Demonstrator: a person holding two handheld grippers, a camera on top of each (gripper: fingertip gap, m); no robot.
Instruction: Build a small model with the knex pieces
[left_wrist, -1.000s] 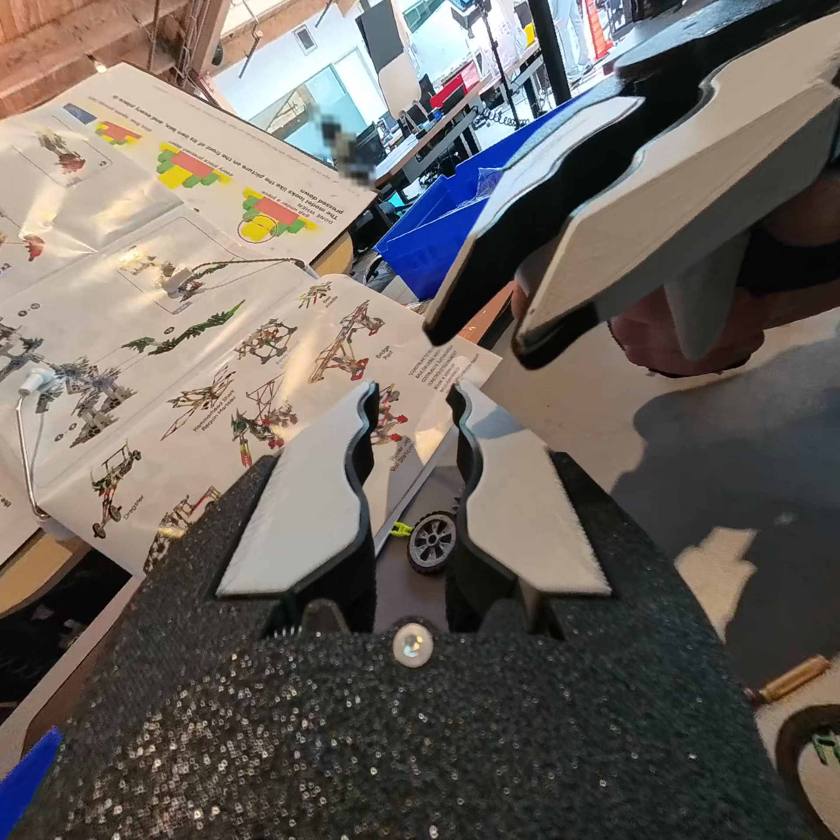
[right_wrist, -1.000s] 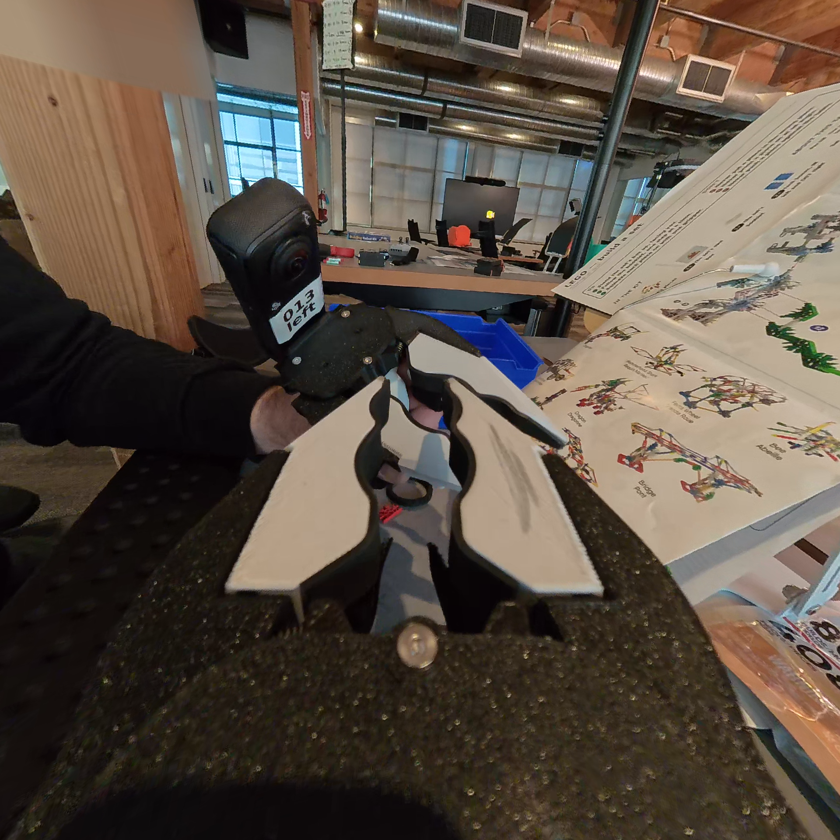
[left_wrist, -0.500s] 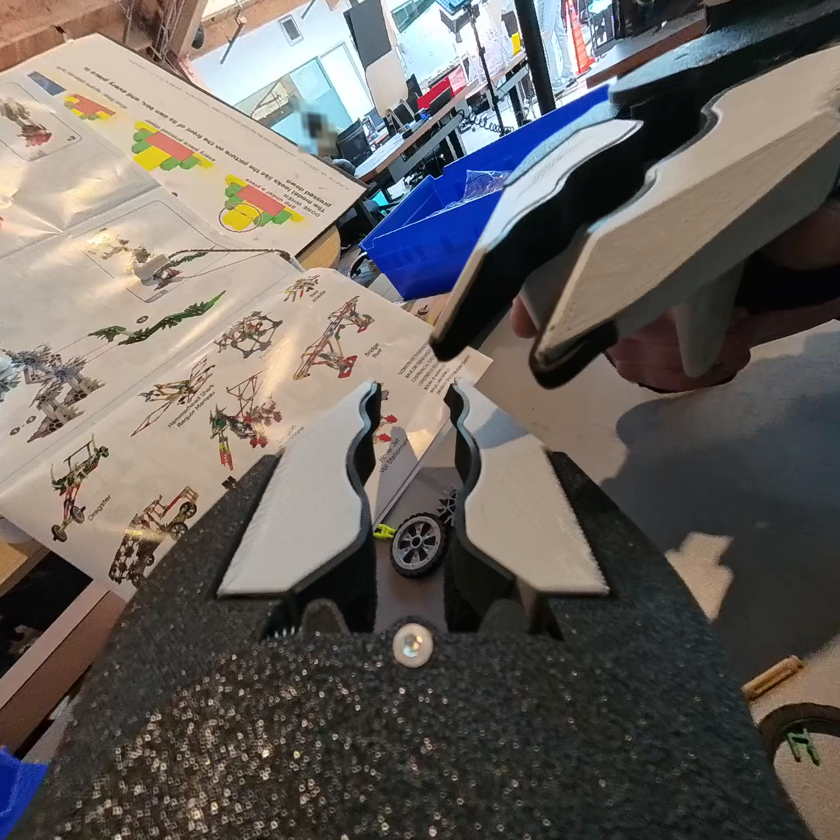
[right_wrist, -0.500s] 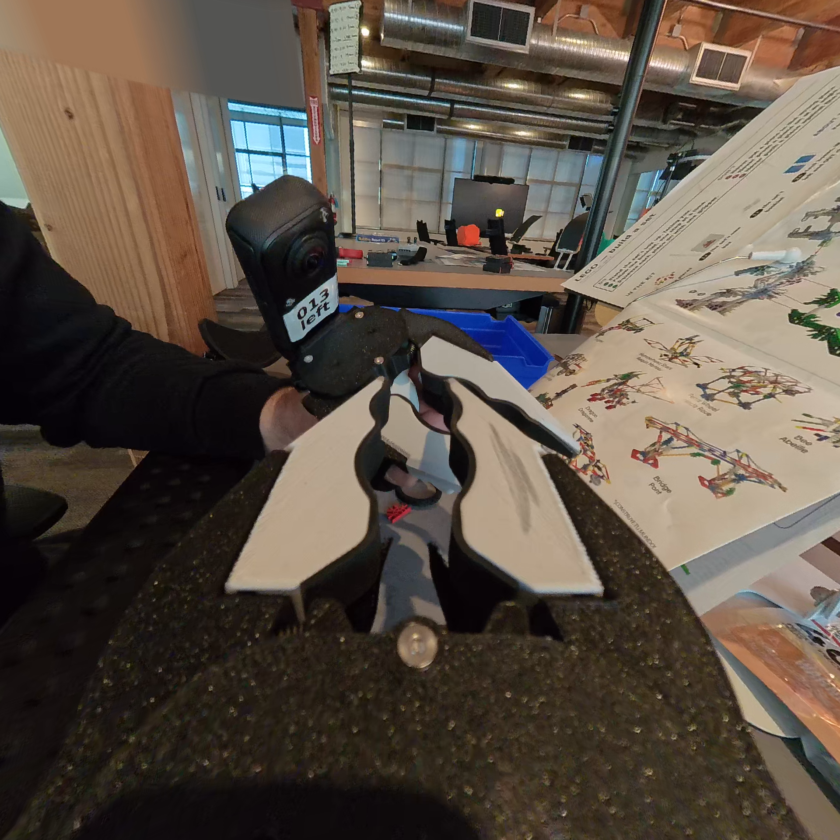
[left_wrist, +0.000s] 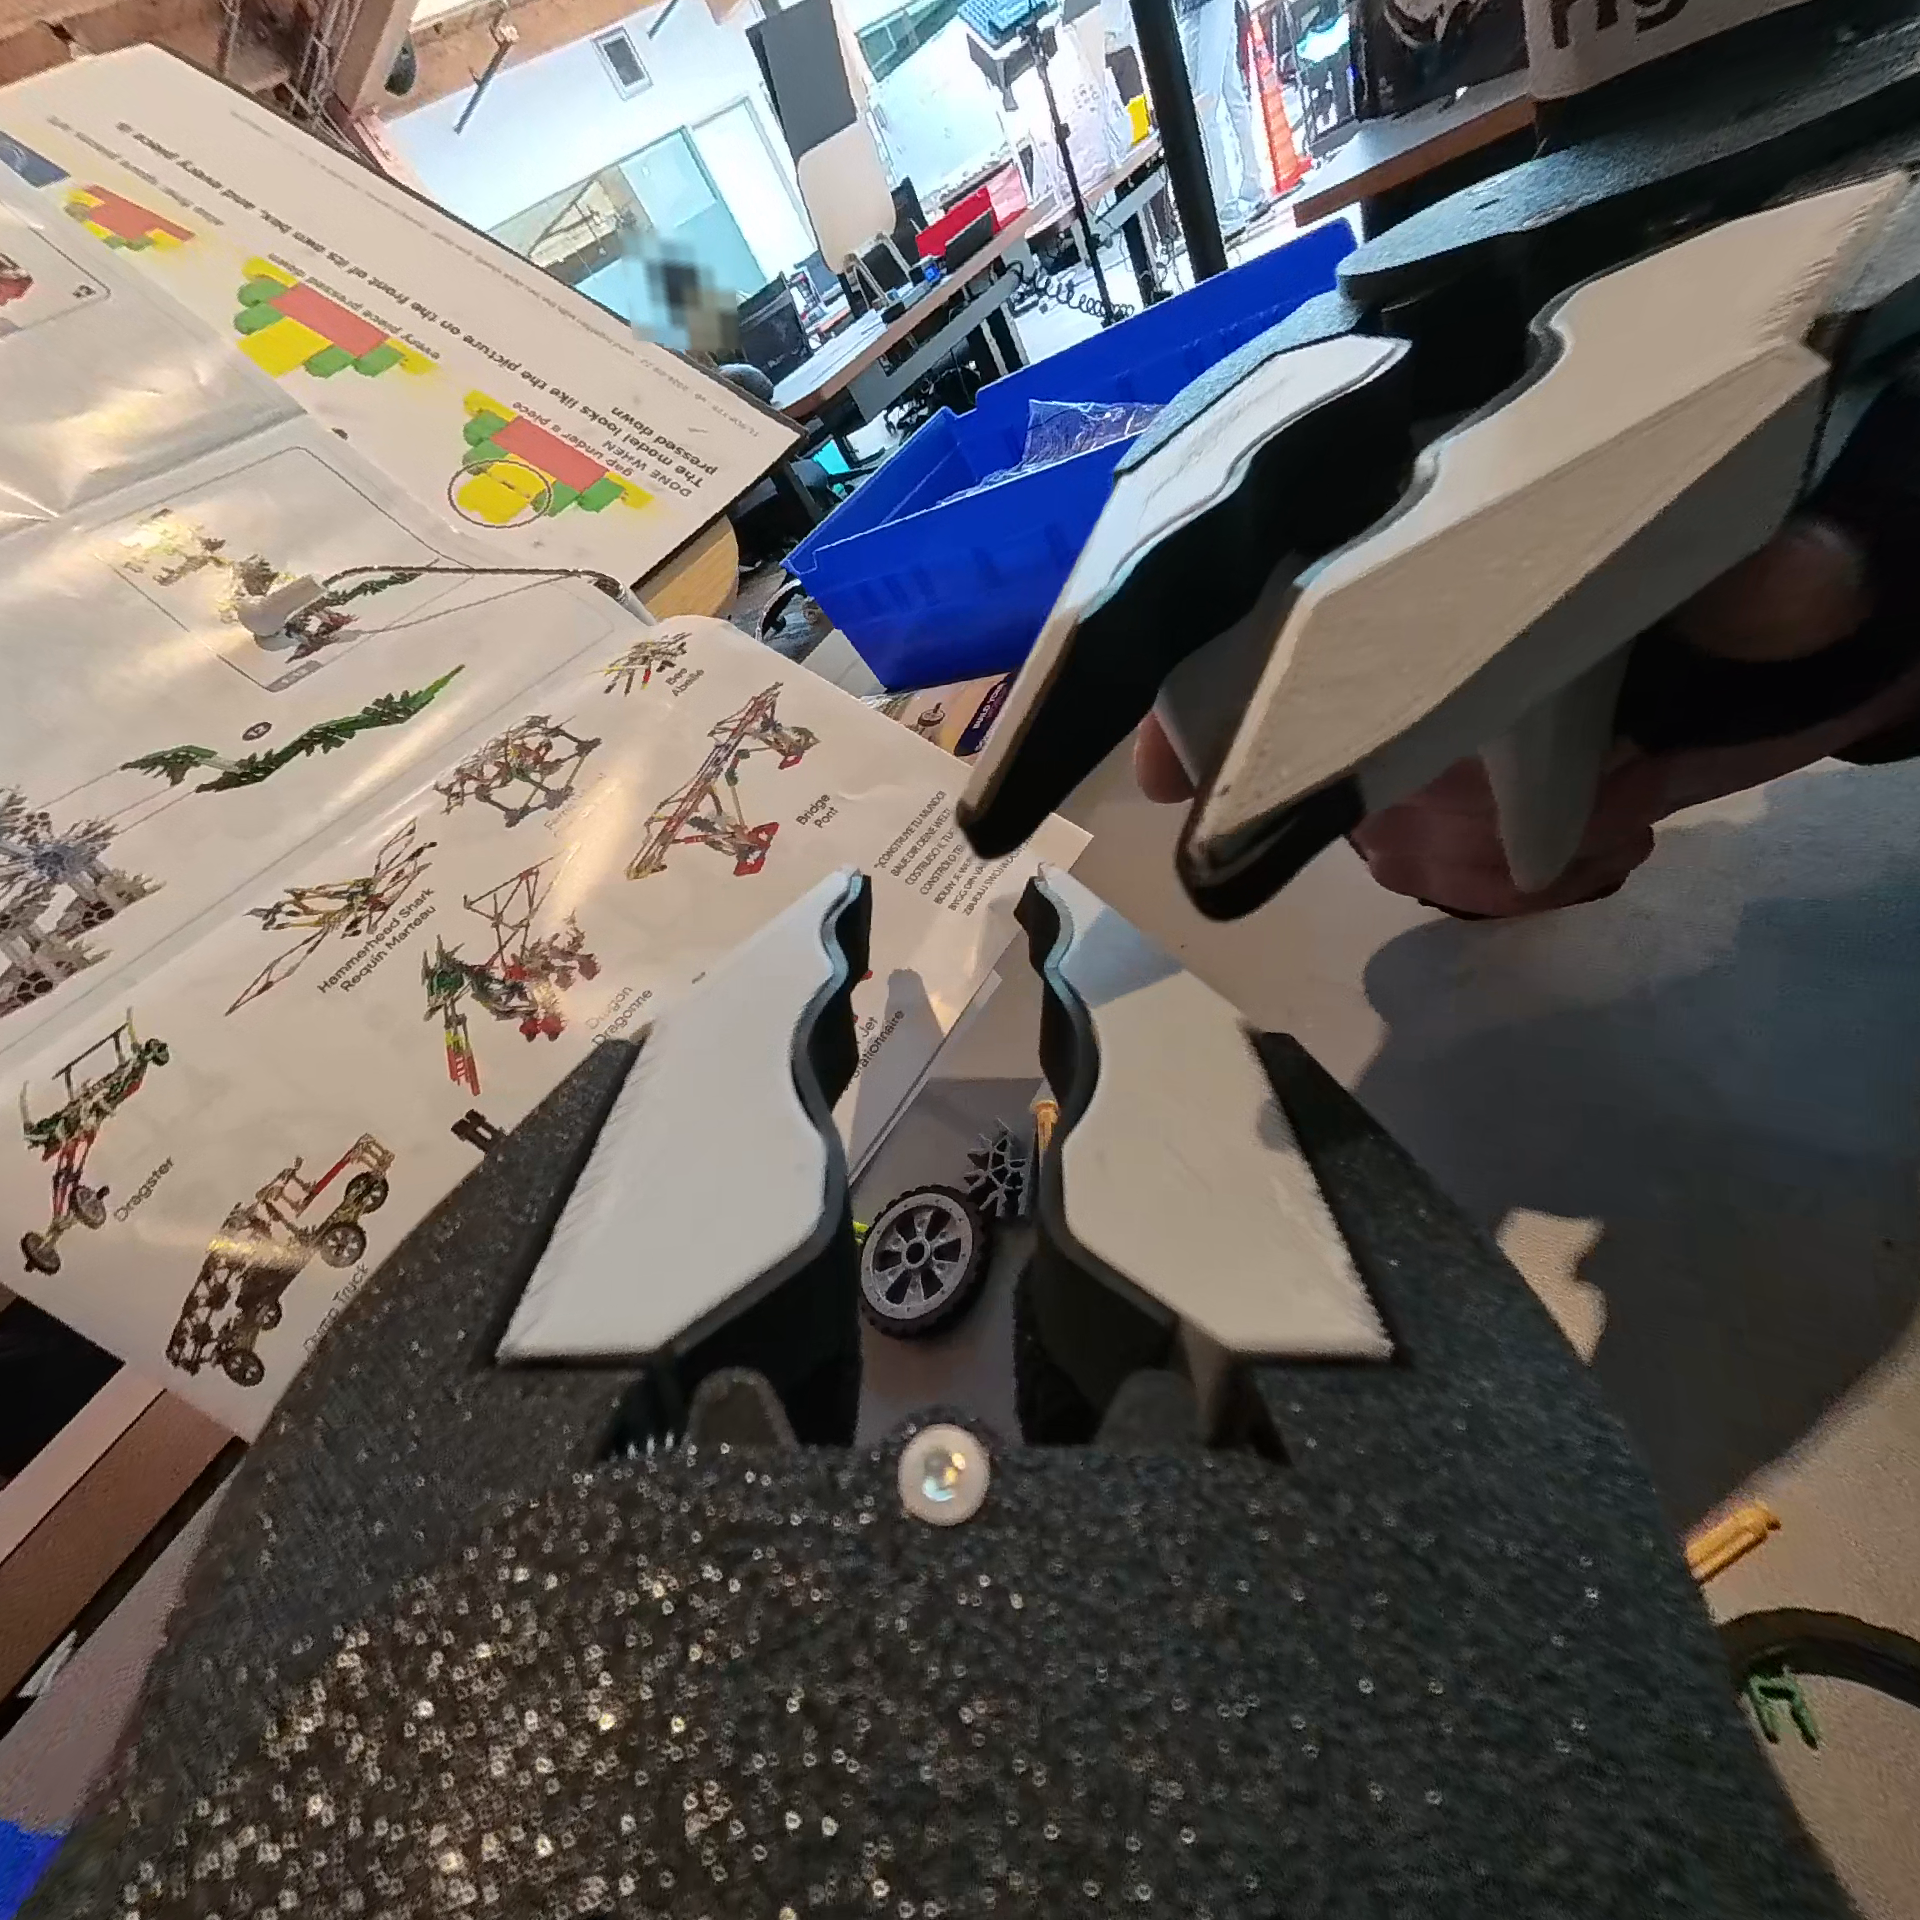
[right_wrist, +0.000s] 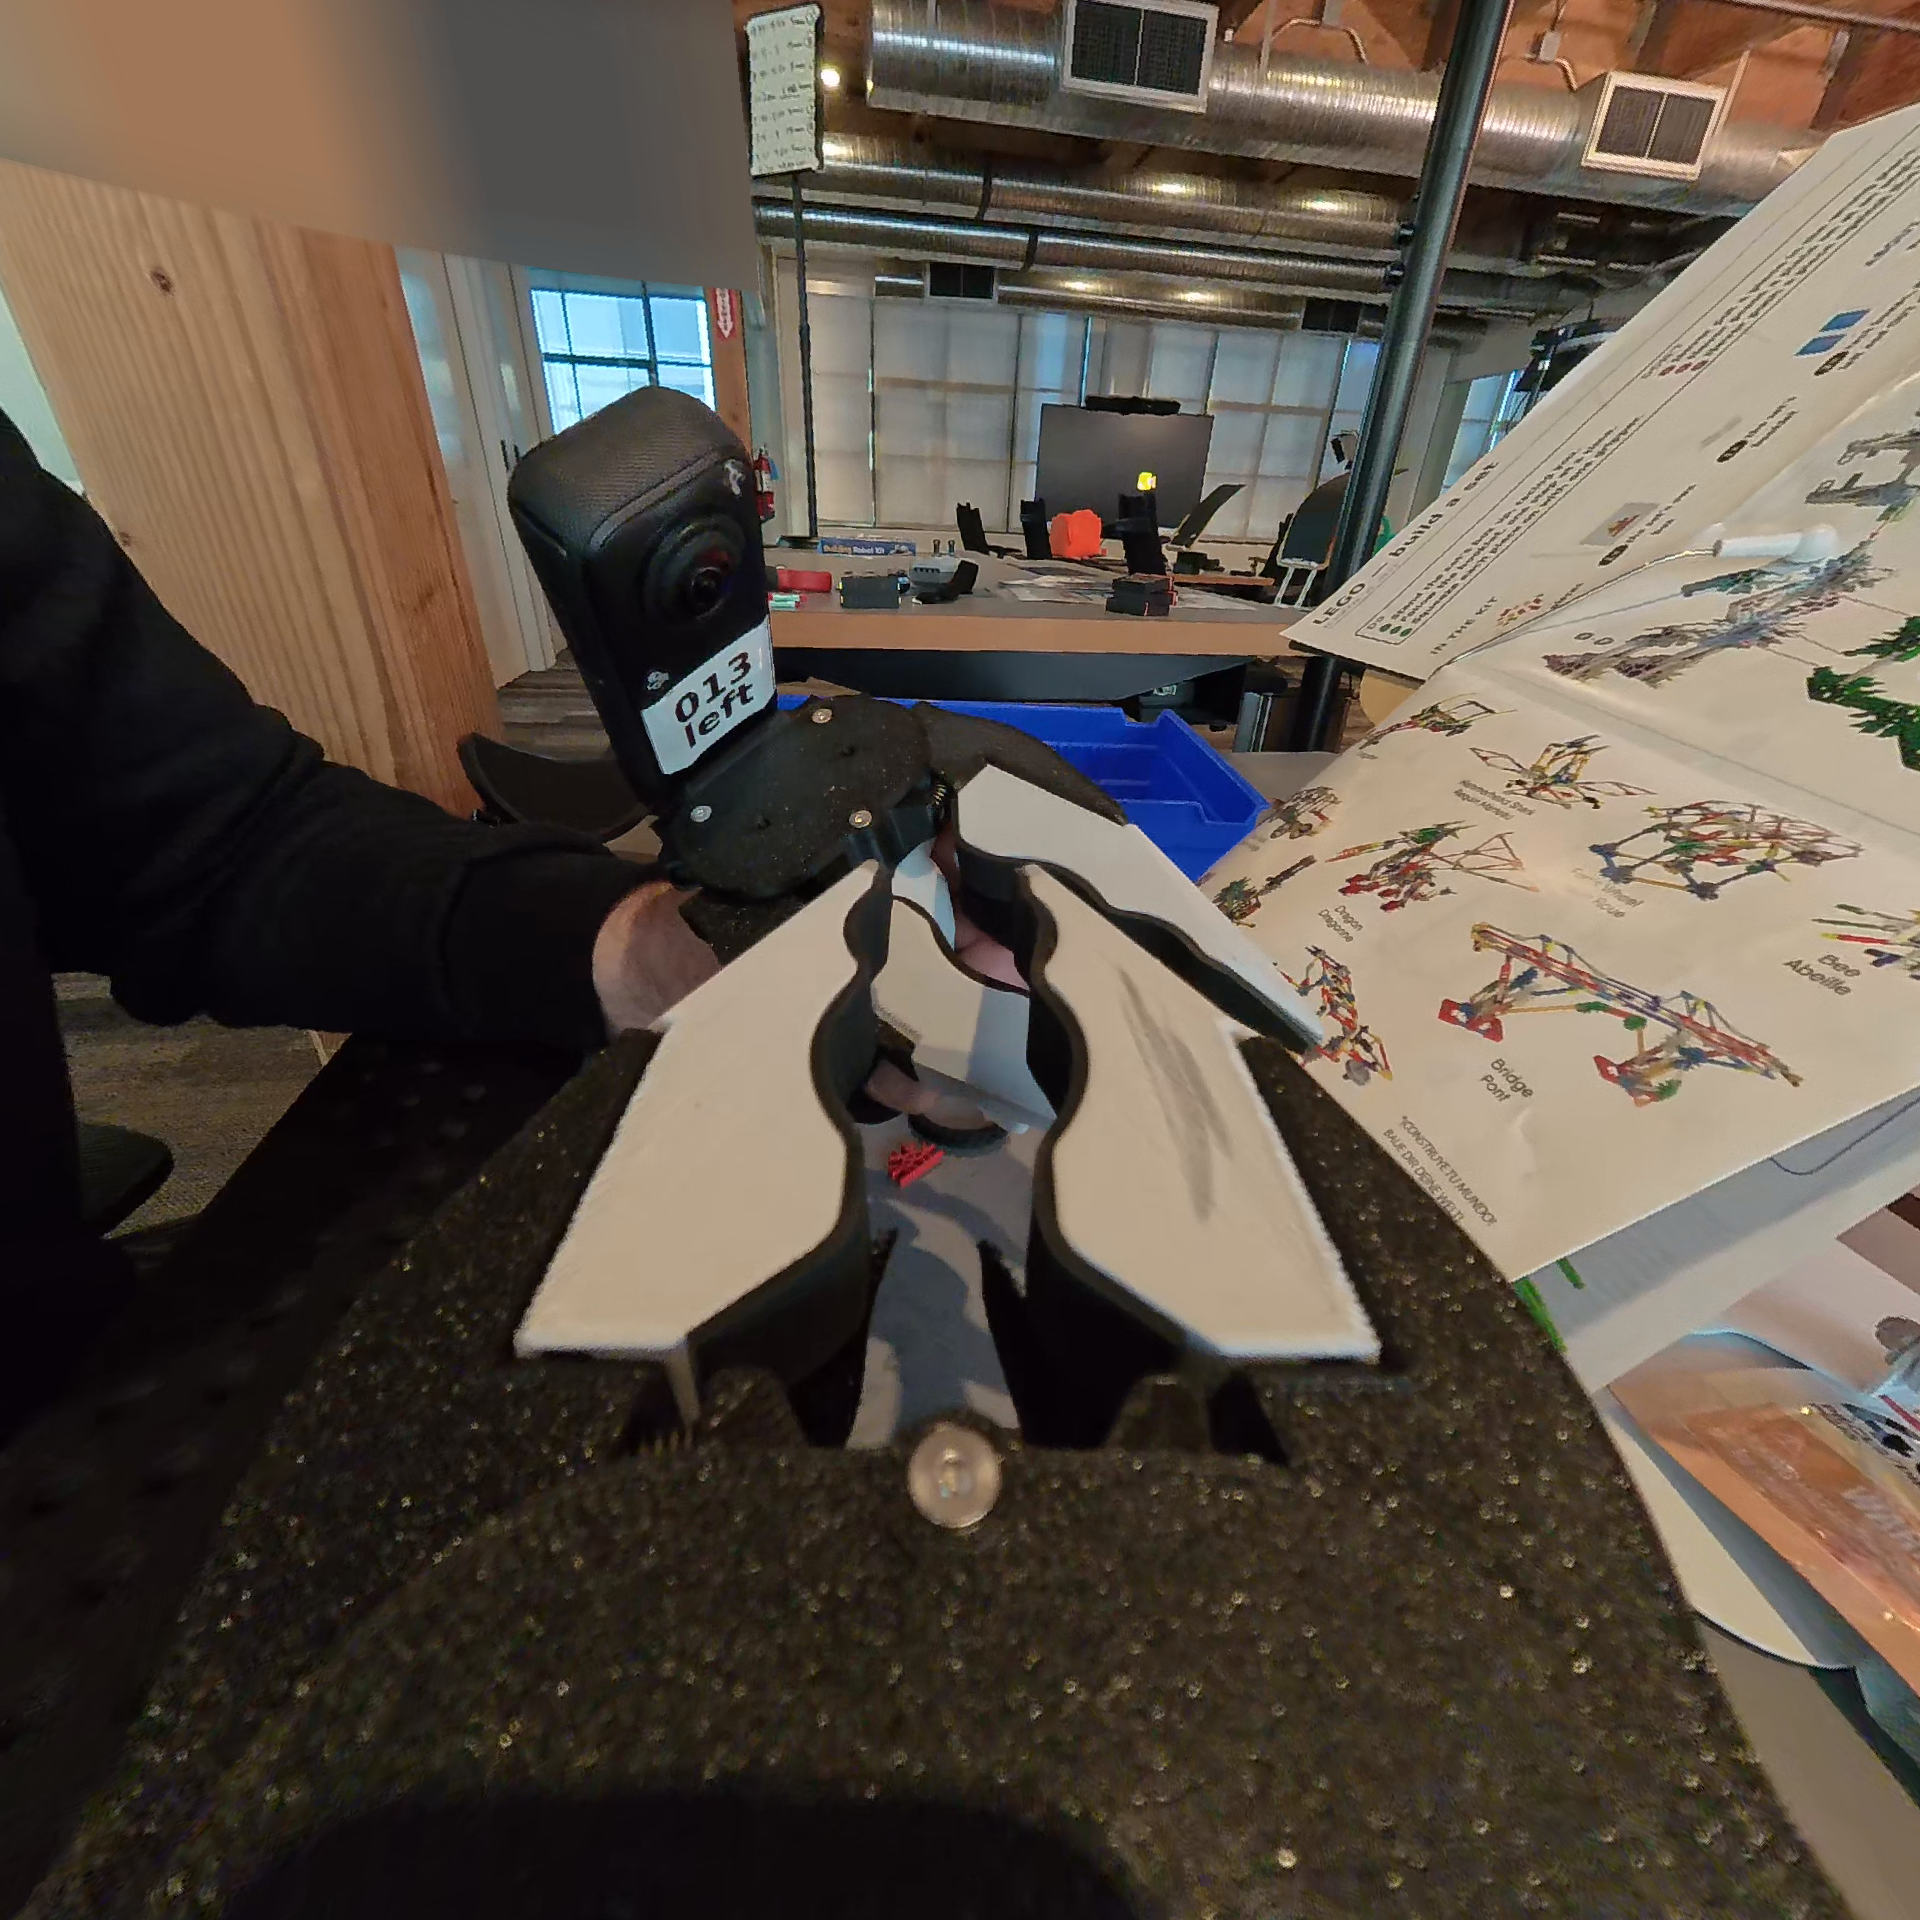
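Observation:
My left gripper (left_wrist: 943, 899) is open and empty, held low over the grey table. Under its gap lie a small black wheel with a grey hub (left_wrist: 920, 1262), a black snowflake-shaped connector (left_wrist: 1003, 1174) and a yellow rod end (left_wrist: 1044, 1117). My right gripper (right_wrist: 948, 883) is open and empty. It points at the left gripper (right_wrist: 1039, 883) from close range and shows in the left wrist view (left_wrist: 1101, 852) at upper right, a hand beneath it. A red connector (right_wrist: 914, 1158) and a black tyre ring (right_wrist: 956, 1132) lie on the table between the two grippers.
A big instruction sheet with model pictures (left_wrist: 416, 831) stands propped along the table's side and also shows in the right wrist view (right_wrist: 1558, 935). A blue bin (left_wrist: 956, 551) sits behind it. A yellow rod (left_wrist: 1730, 1538) and a black tyre (left_wrist: 1808, 1662) lie at right. The grippers' ends are close to 7 cm from one another. Both grippers' tips are roughly 15 cm from the yellow rod (left_wrist: 1730, 1538).
My left gripper has drifted a little, so the wheel sits further left in its gap and the black connector has come into view. Both grippers stay open and empty.

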